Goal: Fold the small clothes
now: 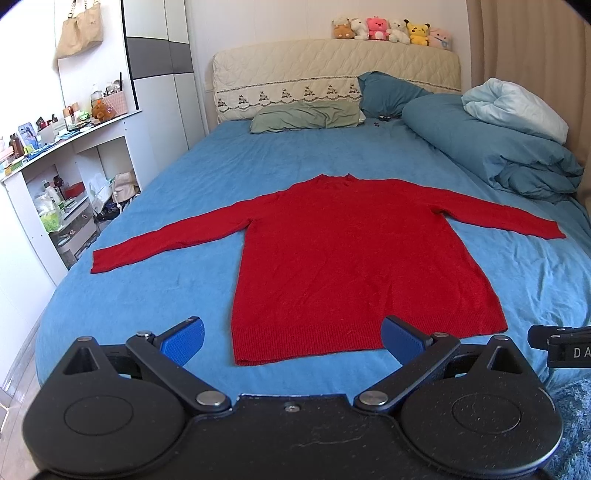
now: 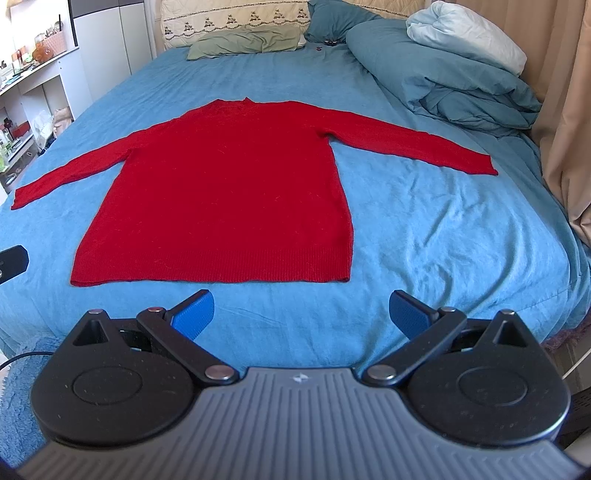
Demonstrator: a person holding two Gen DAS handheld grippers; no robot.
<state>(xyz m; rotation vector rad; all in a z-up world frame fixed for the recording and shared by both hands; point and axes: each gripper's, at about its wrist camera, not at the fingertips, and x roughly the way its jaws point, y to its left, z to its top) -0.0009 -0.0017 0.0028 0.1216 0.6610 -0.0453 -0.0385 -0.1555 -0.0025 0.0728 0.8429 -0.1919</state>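
Observation:
A red long-sleeved sweater (image 1: pixel 354 258) lies flat on the blue bed sheet (image 1: pixel 155 295), both sleeves spread out, hem toward me; it also shows in the right wrist view (image 2: pixel 229 192). My left gripper (image 1: pixel 291 338) is open and empty, hovering just before the hem, over its left part. My right gripper (image 2: pixel 301 314) is open and empty, a little short of the hem's right corner (image 2: pixel 343 277). Part of the right gripper body (image 1: pixel 561 345) shows at the left view's right edge.
Pillows (image 1: pixel 306 116) and a folded blue duvet (image 1: pixel 491 147) lie at the bed's head and right side. A headboard (image 1: pixel 332 77) carries plush toys (image 1: pixel 391 31). White shelves (image 1: pixel 62 173) stand left of the bed. A curtain (image 2: pixel 565 110) hangs on the right.

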